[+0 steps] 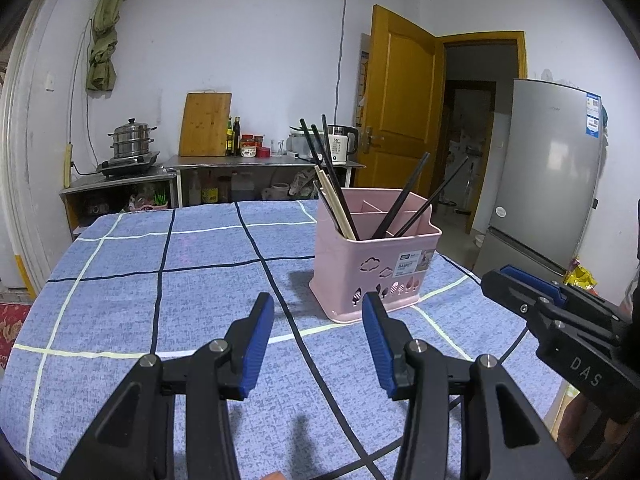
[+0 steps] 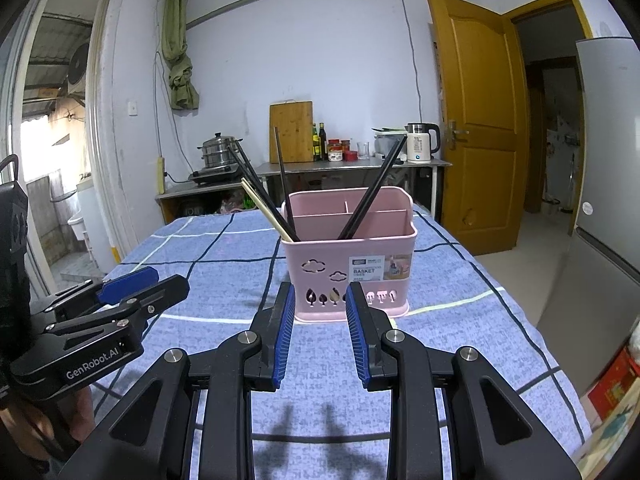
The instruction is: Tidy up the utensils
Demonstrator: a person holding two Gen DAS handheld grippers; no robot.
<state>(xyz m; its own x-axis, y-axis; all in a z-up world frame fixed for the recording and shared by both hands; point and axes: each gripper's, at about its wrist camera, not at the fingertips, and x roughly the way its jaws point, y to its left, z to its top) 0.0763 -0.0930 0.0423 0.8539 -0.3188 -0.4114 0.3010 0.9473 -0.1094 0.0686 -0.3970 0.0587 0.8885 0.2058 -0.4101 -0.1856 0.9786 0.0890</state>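
A pink utensil basket (image 1: 372, 268) stands upright on the blue checked tablecloth (image 1: 180, 300); it also shows in the right wrist view (image 2: 348, 264). Several black chopsticks (image 1: 404, 196) and pale wooden chopsticks (image 1: 336, 208) lean in its front compartments. In the right wrist view the black chopsticks (image 2: 372, 188) and the wooden ones (image 2: 264, 208) lean the same way. My left gripper (image 1: 318, 304) is open and empty, just short of the basket and to its left. My right gripper (image 2: 320, 292) is open and empty, right in front of the basket.
A metal counter (image 1: 260, 162) with a cutting board, bottles, a kettle and a steamer pot stands against the far wall. A silver fridge (image 1: 548, 172) stands at the right, beside an open wooden door (image 1: 400, 100). The table's right edge (image 2: 560, 352) is near.
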